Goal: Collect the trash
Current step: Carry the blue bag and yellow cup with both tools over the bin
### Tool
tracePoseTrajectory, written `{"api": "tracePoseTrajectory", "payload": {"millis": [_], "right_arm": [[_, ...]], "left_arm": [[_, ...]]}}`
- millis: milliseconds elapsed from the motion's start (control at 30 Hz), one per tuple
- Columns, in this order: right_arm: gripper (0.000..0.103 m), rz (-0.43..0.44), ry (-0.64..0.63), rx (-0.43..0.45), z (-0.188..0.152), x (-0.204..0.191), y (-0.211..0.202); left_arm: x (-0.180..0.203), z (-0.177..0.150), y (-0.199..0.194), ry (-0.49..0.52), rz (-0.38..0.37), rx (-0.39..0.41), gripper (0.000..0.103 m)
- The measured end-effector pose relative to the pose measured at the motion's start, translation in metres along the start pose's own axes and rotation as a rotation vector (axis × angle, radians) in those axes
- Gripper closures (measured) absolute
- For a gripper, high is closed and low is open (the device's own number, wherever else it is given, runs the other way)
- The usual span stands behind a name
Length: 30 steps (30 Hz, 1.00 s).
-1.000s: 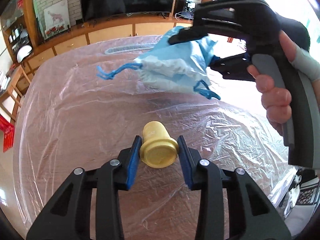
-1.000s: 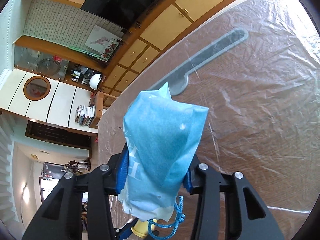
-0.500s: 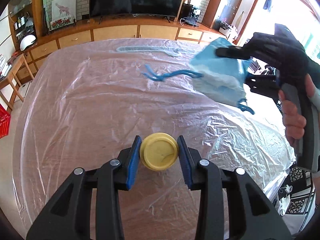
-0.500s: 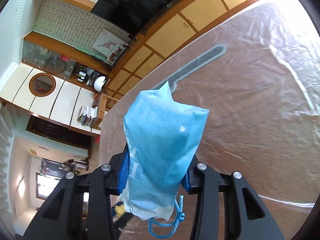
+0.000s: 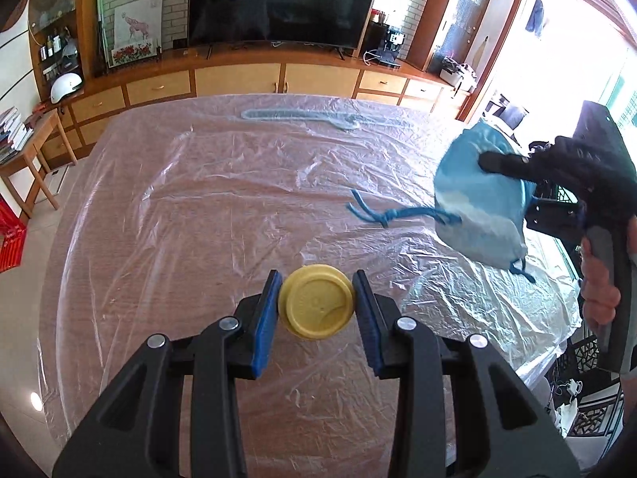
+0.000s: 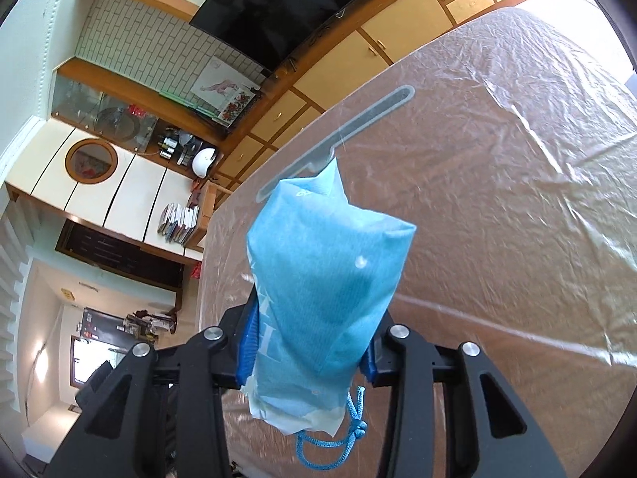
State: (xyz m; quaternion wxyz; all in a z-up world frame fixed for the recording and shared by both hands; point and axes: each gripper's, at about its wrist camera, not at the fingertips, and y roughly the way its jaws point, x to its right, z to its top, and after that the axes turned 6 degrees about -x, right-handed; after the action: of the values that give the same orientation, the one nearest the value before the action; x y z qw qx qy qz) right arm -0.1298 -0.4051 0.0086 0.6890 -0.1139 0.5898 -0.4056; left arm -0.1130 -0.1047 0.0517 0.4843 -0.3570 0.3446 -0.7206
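My left gripper [image 5: 317, 279] is shut on a small yellow plastic cup [image 5: 316, 312], held end-on above the table's plastic film [image 5: 199, 207]. My right gripper [image 6: 308, 352] has a blue drawstring bag [image 6: 326, 271] between its blue pads; its jaws are closing and press on the bag. In the left wrist view the same bag [image 5: 473, 195] hangs at the right over the table's edge, its blue cord [image 5: 382, 215] trailing left. A hand [image 5: 601, 283] grips that gripper's handle. The right fingertips are hidden behind the bag.
A long grey flat strip [image 5: 302, 115] lies under the film near the table's far edge. Behind it stand a wooden cabinet [image 5: 239, 79] and a dark television [image 5: 278, 0]. A small side table [image 5: 28, 147] with books stands at the left.
The right gripper has carried the blue bag rightward, away from the cup and toward the table's right edge. The left gripper has tilted, so the yellow cup now shows end-on.
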Motion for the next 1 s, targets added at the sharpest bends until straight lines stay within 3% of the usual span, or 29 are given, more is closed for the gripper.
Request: {"api": "tracePoseTrajectory", "payload": {"millis": [367, 700, 1000], "right_arm": [[0.065, -0.049, -0.087, -0.033, -0.04, 0.004, -0.031], [0.065, -0.004, -0.155, -0.07, -0.085, 0.006, -0.066], [0.065, -0.003, -0.215, -0.112, -0.137, 0.0, -0.082]], "left_arm": [[0.012, -0.019, -0.022, -0.001, -0.006, 0.013, 0.065], [0.033, -0.047, -0.056, 0.042, -0.038, 0.033, 0.065], [0.044, -0.082, -0.078, 0.081, -0.065, 0.003, 0.065]]}}
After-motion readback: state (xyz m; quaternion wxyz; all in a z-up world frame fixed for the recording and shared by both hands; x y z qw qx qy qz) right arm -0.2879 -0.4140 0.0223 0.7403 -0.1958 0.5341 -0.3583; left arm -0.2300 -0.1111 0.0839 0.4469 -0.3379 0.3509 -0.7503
